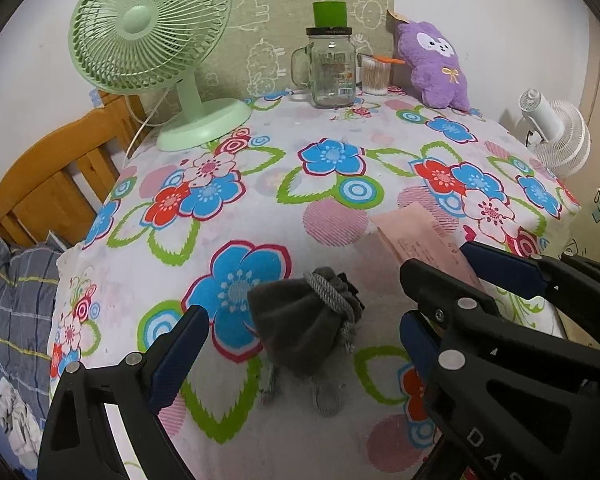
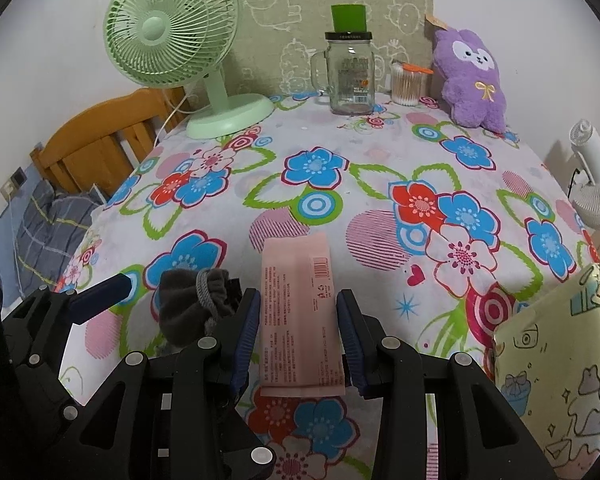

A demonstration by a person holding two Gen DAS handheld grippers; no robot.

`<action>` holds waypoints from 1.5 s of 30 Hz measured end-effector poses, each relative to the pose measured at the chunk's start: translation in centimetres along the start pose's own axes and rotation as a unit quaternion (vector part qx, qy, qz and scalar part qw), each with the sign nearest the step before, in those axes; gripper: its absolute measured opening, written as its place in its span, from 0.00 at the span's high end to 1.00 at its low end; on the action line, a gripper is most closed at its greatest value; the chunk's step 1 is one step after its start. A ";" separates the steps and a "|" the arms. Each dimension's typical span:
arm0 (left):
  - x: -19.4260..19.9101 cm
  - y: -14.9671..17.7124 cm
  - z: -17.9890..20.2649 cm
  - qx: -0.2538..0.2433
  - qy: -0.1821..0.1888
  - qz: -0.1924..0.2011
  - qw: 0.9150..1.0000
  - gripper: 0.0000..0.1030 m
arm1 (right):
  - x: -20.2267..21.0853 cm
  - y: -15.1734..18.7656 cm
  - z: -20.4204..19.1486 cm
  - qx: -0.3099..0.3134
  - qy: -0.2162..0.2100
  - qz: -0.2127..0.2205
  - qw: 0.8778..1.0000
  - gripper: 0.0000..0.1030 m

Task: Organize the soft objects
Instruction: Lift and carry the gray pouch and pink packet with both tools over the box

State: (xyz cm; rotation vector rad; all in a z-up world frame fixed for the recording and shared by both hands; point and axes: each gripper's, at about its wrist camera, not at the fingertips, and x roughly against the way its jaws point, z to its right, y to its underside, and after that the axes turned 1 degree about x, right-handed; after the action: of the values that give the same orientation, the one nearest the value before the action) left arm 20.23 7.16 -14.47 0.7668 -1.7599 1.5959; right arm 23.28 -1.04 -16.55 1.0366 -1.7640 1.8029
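Observation:
A grey drawstring pouch lies on the floral tablecloth between the wide-spread fingers of my left gripper, which is open and clear of it on both sides. My right gripper is shut on a flat pink packet, its pads pressing the packet's long edges. The two grippers sit side by side, and the right one shows in the left wrist view with the packet. The pouch sits just left of the right gripper. A purple plush toy leans at the back right.
At the back stand a green desk fan, a glass mug jar with a green cup on its lid, and a tub of cotton swabs. A yellow patterned bag is at the right, a white fan beyond it, a wooden bed frame left.

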 end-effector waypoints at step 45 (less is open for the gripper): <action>2.9 3.4 1.4 0.023 0.011 -0.006 1.000 0.44 | 2.4 3.0 0.0 0.017 -0.009 -0.009 1.000 0.58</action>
State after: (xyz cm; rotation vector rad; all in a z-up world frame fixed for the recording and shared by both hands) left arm 15.69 6.13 -14.48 0.7768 -1.7052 1.6371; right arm 19.53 -1.86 -16.83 1.0818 -1.7345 1.8239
